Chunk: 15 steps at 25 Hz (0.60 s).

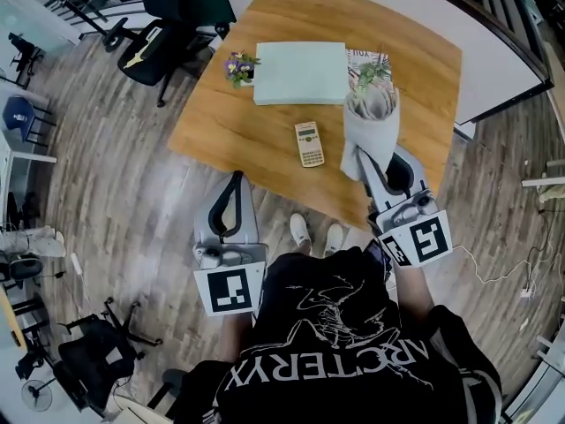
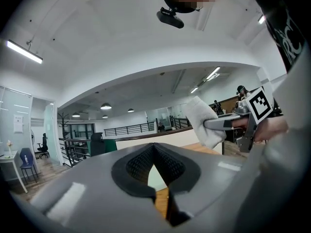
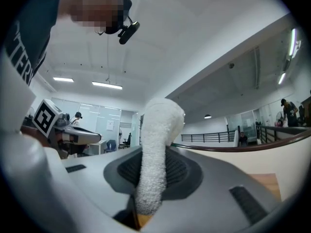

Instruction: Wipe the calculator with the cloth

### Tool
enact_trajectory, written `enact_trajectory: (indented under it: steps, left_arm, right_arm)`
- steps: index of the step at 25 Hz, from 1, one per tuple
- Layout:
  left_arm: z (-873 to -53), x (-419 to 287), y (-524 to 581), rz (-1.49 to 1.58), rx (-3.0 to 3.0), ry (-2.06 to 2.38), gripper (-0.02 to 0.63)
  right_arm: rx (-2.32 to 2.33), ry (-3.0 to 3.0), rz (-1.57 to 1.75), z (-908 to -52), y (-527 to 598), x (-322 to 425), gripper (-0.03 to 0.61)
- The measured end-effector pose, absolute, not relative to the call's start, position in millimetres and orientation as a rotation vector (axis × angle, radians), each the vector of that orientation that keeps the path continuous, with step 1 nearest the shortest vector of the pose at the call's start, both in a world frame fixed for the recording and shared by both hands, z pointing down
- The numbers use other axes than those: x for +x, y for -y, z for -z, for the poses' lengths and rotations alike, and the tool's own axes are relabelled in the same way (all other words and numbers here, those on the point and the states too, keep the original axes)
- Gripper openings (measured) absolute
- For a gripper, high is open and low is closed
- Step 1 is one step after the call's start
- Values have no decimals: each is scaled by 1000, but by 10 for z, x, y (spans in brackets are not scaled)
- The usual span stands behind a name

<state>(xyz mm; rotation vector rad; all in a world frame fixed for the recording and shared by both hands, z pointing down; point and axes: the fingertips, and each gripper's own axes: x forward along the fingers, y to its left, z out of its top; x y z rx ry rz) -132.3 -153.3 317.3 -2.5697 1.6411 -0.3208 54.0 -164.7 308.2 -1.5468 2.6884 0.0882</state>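
Observation:
A small beige calculator (image 1: 308,143) lies flat on the wooden table (image 1: 256,135), near its front edge. My right gripper (image 1: 364,155) is shut on a white cloth (image 1: 371,122), held just right of the calculator and above the table. In the right gripper view the cloth (image 3: 154,154) stands up between the jaws. My left gripper (image 1: 236,179) hangs off the table's front edge, left of the calculator, shut with nothing in it; its tips (image 2: 154,147) meet. The left gripper view also shows the cloth (image 2: 201,123). Neither gripper view shows the calculator.
A pale green box (image 1: 300,72) lies at the table's back, with a small flower pot (image 1: 238,67) to its left and a green plant (image 1: 372,71) to its right. A black office chair (image 1: 154,47) stands behind the table on the left. The person's shoes (image 1: 314,231) are at the front edge.

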Motion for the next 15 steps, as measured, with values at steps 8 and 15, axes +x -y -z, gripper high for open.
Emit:
enact_trajectory:
  steps: [8, 15]
  left_arm:
    - [-3270, -1288, 1675, 356, -2547, -1685, 8]
    - [-3286, -1287, 1565, 395, -2506, -1750, 8]
  right_arm:
    - [-1523, -2757, -100, -3310, 1958, 552, 89]
    - [-1493, -3245, -426, -4391, 2486, 406, 89]
